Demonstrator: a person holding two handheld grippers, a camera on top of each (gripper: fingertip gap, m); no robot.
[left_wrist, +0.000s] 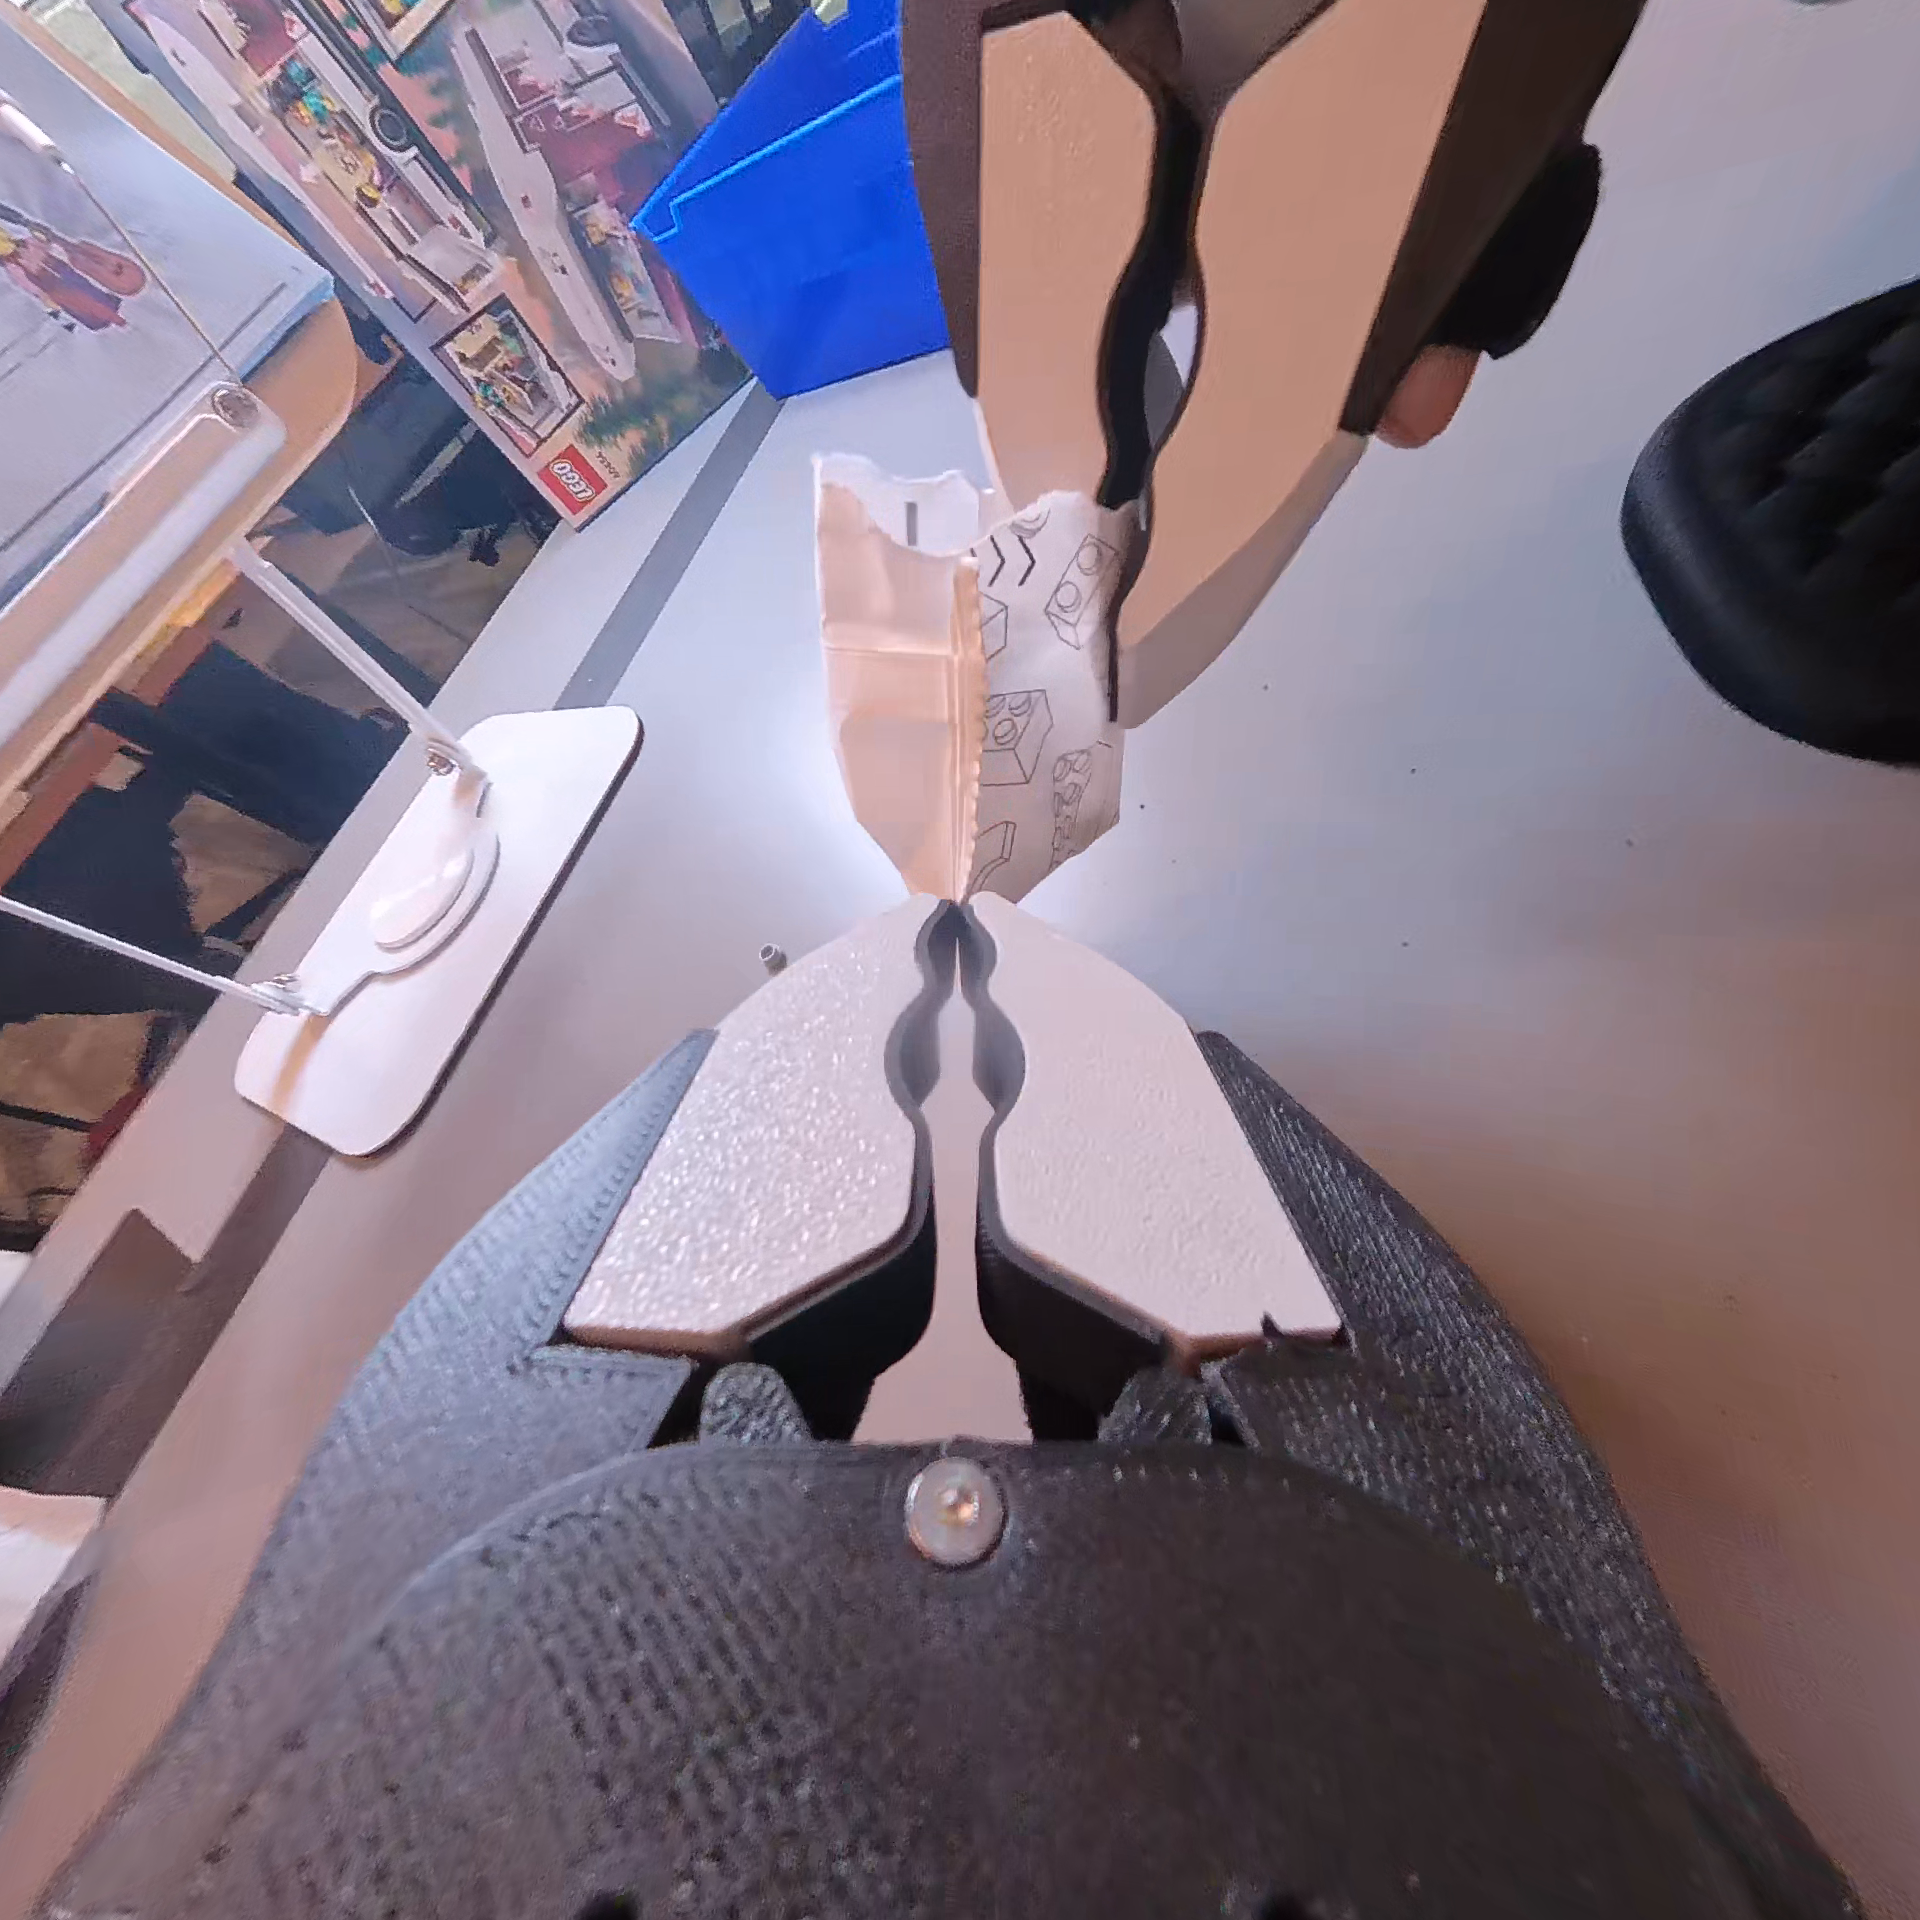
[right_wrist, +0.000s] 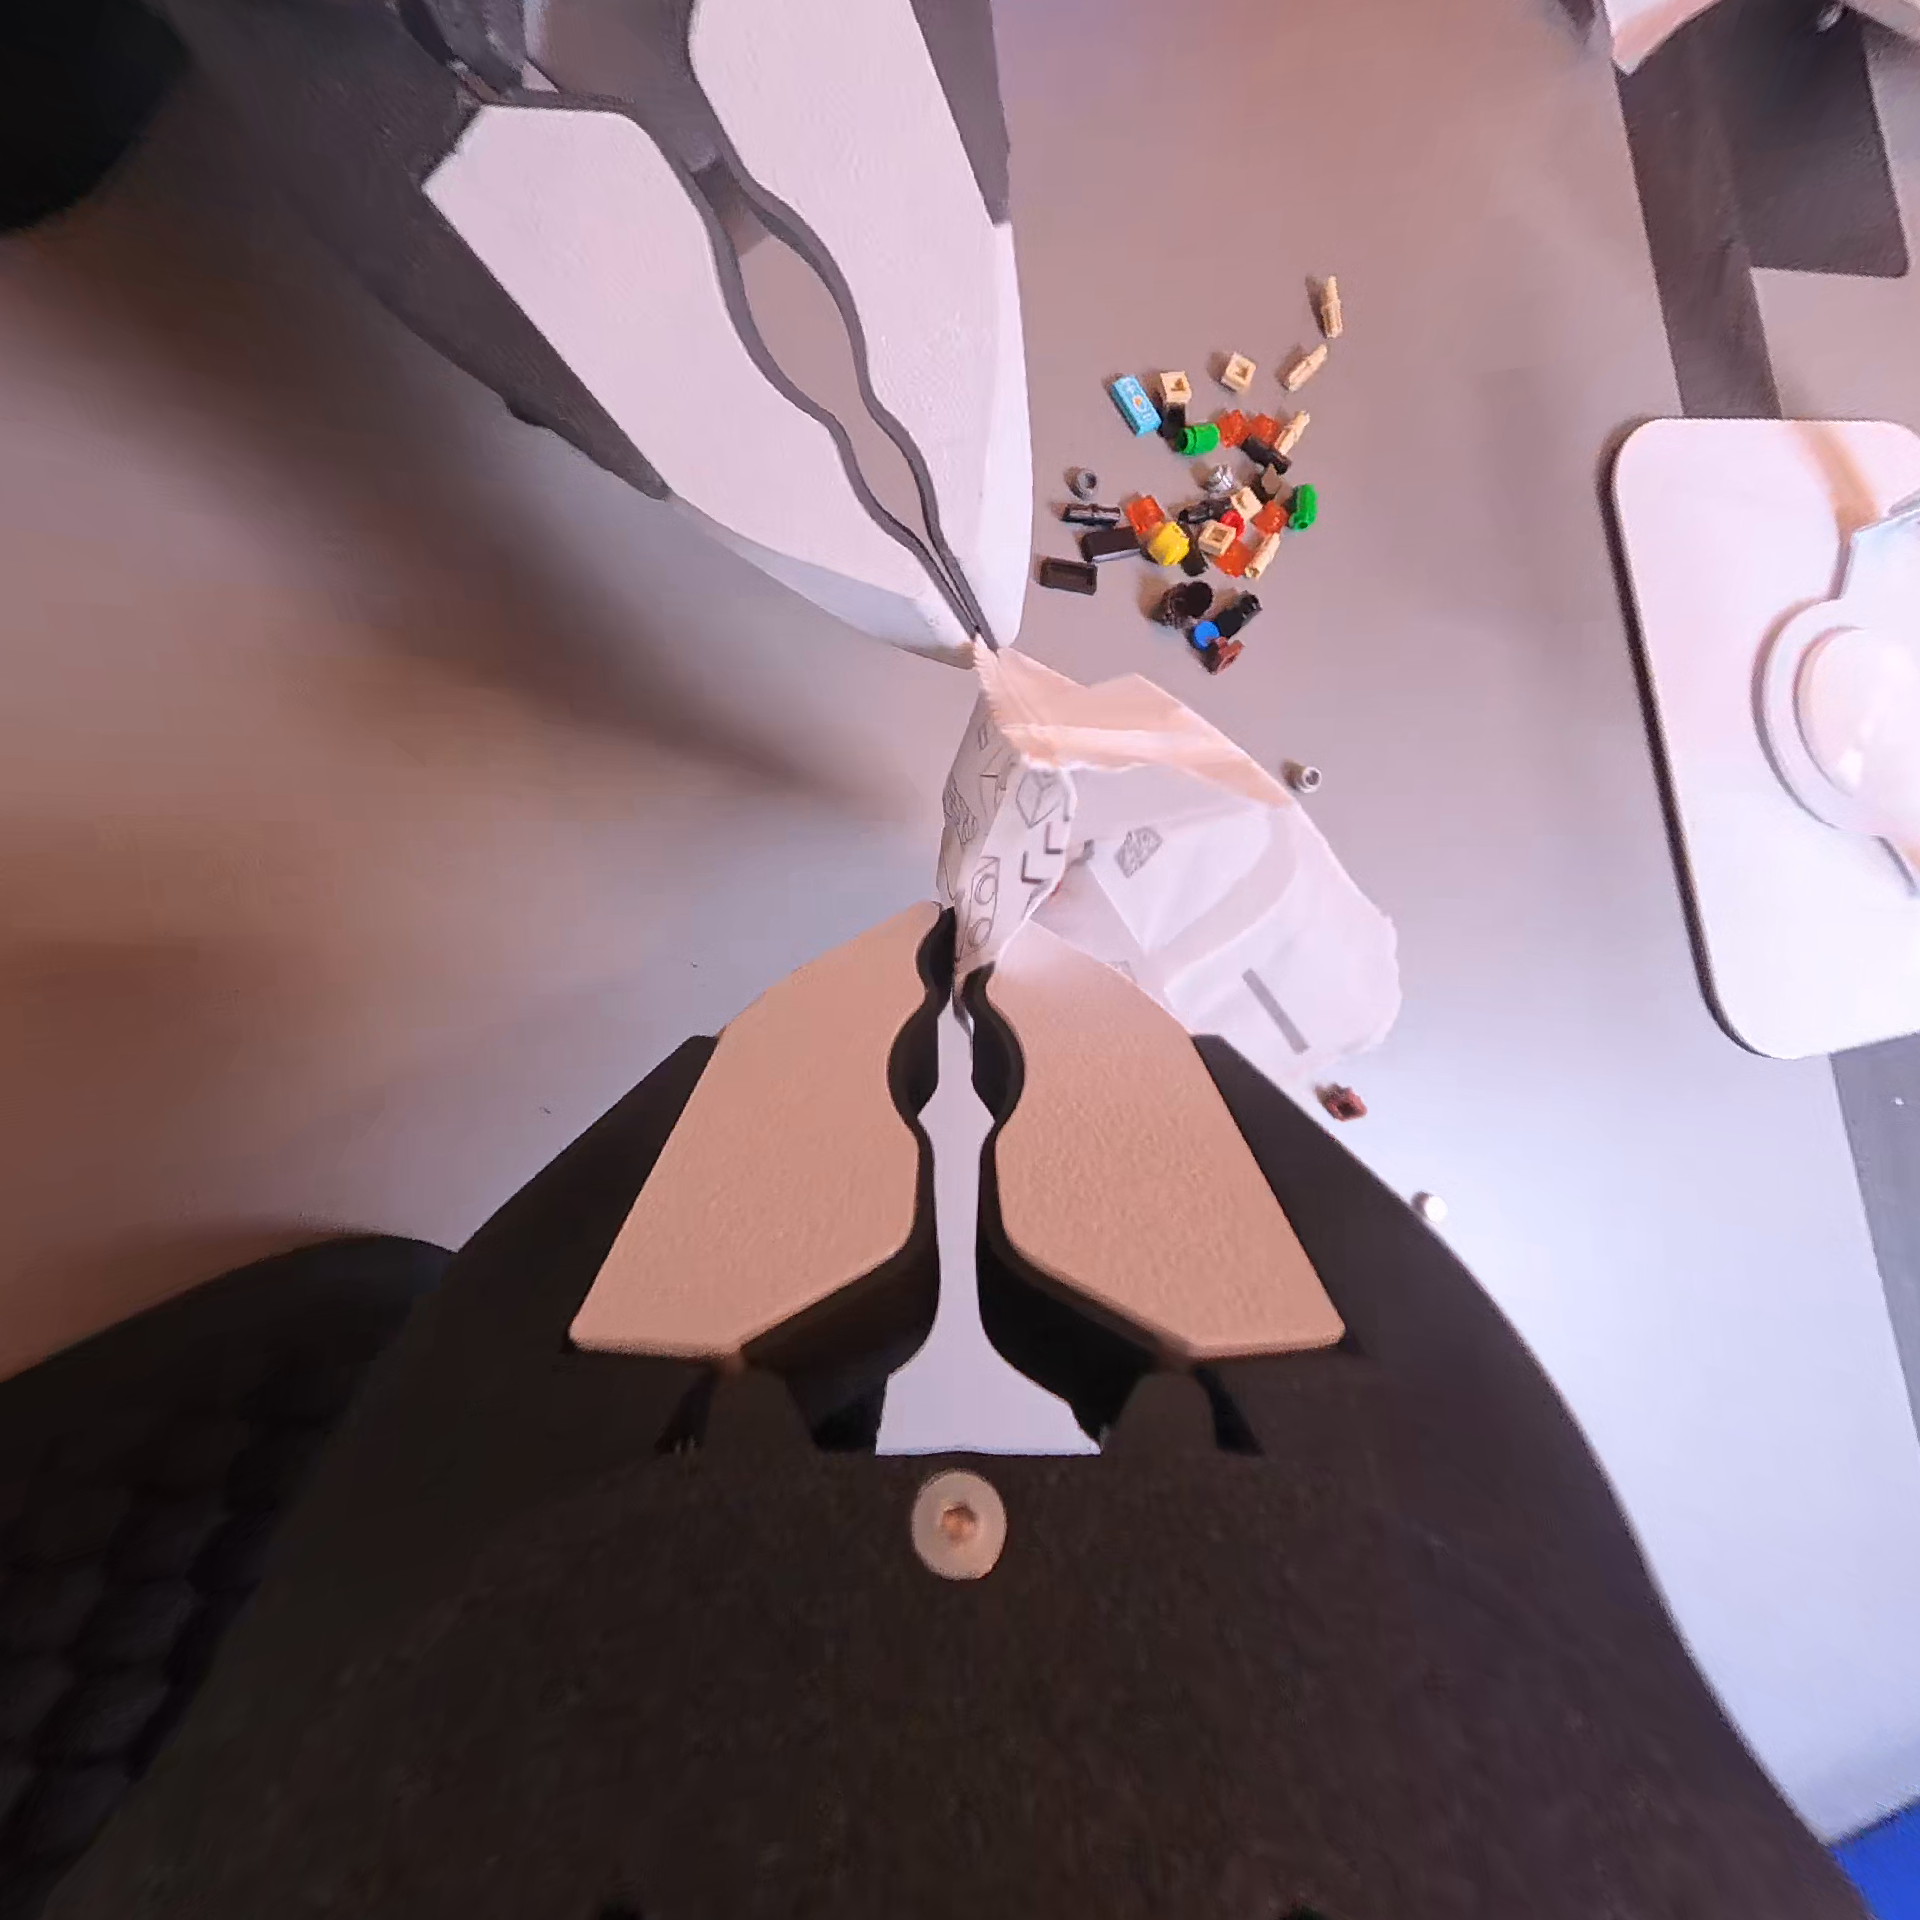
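Pinching paper bag (left_wrist: 977, 717) corners, left tongs (left_wrist: 954, 906), right tongs (right_wrist: 958, 961), bricks (right_wrist: 1210, 499) nearby.

A smooth pale grey surface (left_wrist: 1455, 935) fills the room's middle. A flat white stand base (left_wrist: 436, 925) sits on it (thin white rods rise from it). Behind are a blue plastic bin (left_wrist: 810, 239), a big picture box (left_wrist: 499, 260) and a black padded chair seat (left_wrist: 1787, 540).

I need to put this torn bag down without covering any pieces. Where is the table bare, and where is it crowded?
Bare table lies on the side of the paper bag away from the bricks. Crowded: the pile of small bricks beyond the bag, loose strays near it, and the white stand base at the edge. Both grippers, left and right, pinch the bag.
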